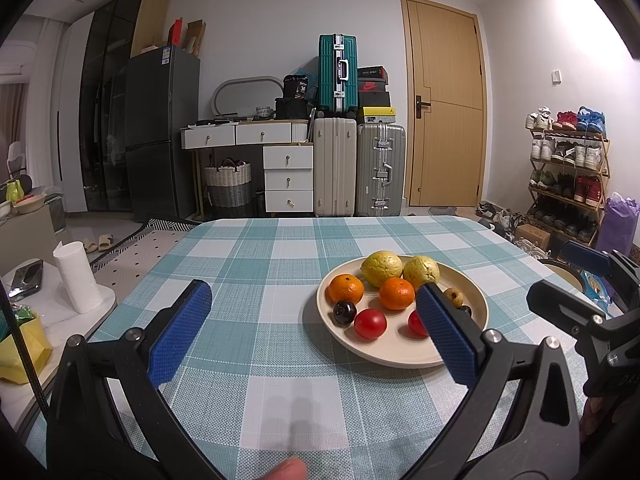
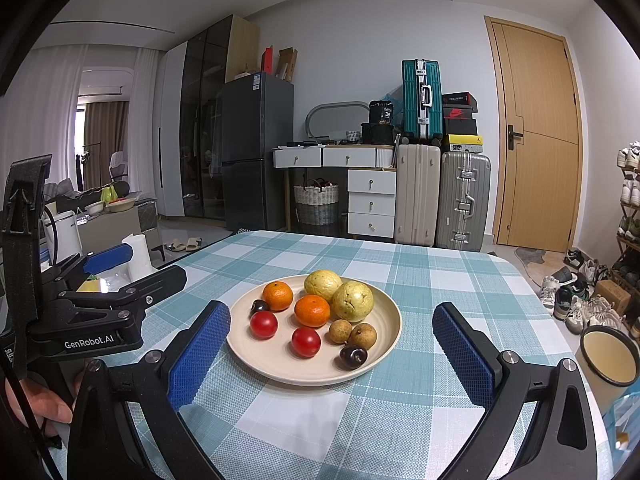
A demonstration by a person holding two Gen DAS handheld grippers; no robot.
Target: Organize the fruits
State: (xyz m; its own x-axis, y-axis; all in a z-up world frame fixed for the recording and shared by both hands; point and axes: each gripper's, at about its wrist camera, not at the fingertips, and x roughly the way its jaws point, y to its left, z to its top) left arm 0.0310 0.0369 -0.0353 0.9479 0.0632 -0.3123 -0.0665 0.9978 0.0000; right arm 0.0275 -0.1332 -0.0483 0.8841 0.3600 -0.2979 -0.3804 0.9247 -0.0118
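A cream plate (image 2: 376,364) (image 1: 400,354) on the checked tablecloth holds two yellow-green guavas (image 2: 352,301), two oranges (image 2: 312,311), two red tomatoes (image 2: 306,342), two brown longans (image 2: 363,336) and two dark plums (image 2: 353,357). My right gripper (image 2: 332,344) is open, its blue pads either side of the plate's near half, above it. My left gripper (image 1: 316,328) is open too, left of the plate; its right pad covers part of a tomato (image 1: 416,323). The left gripper's body (image 2: 92,320) shows in the right wrist view, held by a hand.
The table (image 2: 400,432) carries the blue-white checked cloth. A cream cup with a dark rim (image 2: 610,354) sits off the table's right edge. A paper towel roll (image 1: 76,278) stands on a side table at left. Suitcases, drawers, a fridge and a shoe rack line the far wall.
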